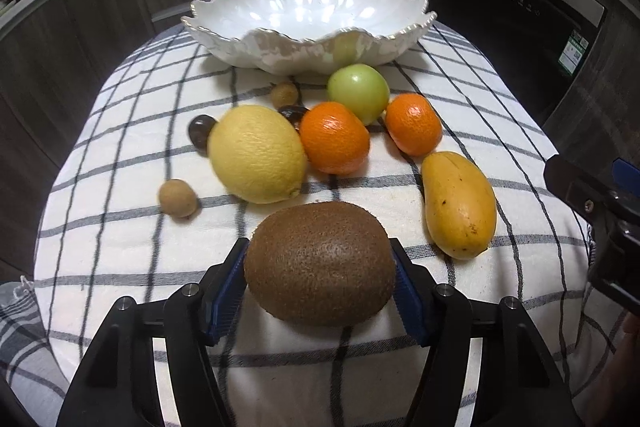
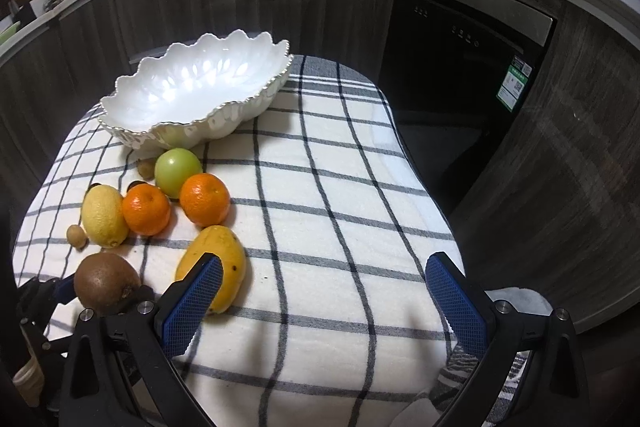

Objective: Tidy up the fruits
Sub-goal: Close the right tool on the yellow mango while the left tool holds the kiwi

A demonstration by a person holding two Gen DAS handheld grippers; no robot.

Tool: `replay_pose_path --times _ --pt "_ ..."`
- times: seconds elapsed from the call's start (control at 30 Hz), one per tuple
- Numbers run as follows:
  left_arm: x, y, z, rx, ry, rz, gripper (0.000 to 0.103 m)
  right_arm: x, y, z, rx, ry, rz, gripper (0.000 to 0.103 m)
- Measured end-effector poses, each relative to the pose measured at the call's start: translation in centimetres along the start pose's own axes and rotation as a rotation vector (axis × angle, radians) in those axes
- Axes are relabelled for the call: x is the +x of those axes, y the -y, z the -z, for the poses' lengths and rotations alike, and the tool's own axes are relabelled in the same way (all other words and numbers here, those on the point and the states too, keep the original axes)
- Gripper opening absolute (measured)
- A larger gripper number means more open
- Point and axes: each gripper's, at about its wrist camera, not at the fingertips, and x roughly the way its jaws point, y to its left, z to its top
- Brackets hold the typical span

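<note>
Left gripper clamped on the kiwi, blue pads against both flanks, fruit low on the checked cloth at 6 o'clock of the pile. Right gripper spread wide over bare cloth, nothing between the jaws, mango just beside its left finger.

Likely step: kiwi into the white scalloped bowl, empty at 12 o'clock. Best lifted straight up first, clear of the lemon at 11 o'clock and the near orange at 12, then carried high over the rim. Grip kept gentle: soft fruit, bruises easily. Release low inside the bowl, never dropped.

Writing: green sticker on the dark appliance at 2 o'clock, text too small to read. No brand legible.
</note>
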Motion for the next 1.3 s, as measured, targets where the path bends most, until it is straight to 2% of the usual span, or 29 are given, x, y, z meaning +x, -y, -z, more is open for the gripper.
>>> replay_pose_path --times 0.43,0.57,0.77,0.87,0.93,1.07,1.17,1.3 --pt "-2.5 -3.9 0.1 -0.078 0.072 -0.064 0.065 -0.2 -3.2 -0.7 -0.042 -0.005 -0.036 0.103" --pt "-2.5 -5.7 0.0 -0.127 0.074 -0.085 0.065 0.7 -4.6 -0.9 -0.052 -0.025 -0.045 0.103" --pt "-2.3 -7.3 0.1 -0.168 0.081 -0.110 0.065 3.1 -6.5 -0.8 -0.060 -0.099 -0.067 0.100" --pt "-2.1 -7.6 0.1 -0.176 0.081 -0.118 0.065 4.3 -7.1 -0.5 -0.067 -0.128 -0.068 0.088" --pt "-2.0 -7.9 0.1 -0.186 0.079 -0.117 0.065 5.1 -7.3 -0.3 -0.068 -0.158 -0.068 0.076" --pt "-2.2 -8.2 0.1 -0.191 0.089 -0.122 0.065 6.2 -7.7 0.2 -0.070 -0.193 -0.067 0.065" --pt "-2.3 -8.1 0.2 -0.188 0.096 -0.122 0.065 6.1 -7.7 0.5 -0.069 -0.187 -0.082 0.054" --pt "-2.6 -7.9 0.1 -0.184 0.115 -0.126 0.065 6.1 -7.7 0.6 -0.071 -0.178 -0.091 0.054"
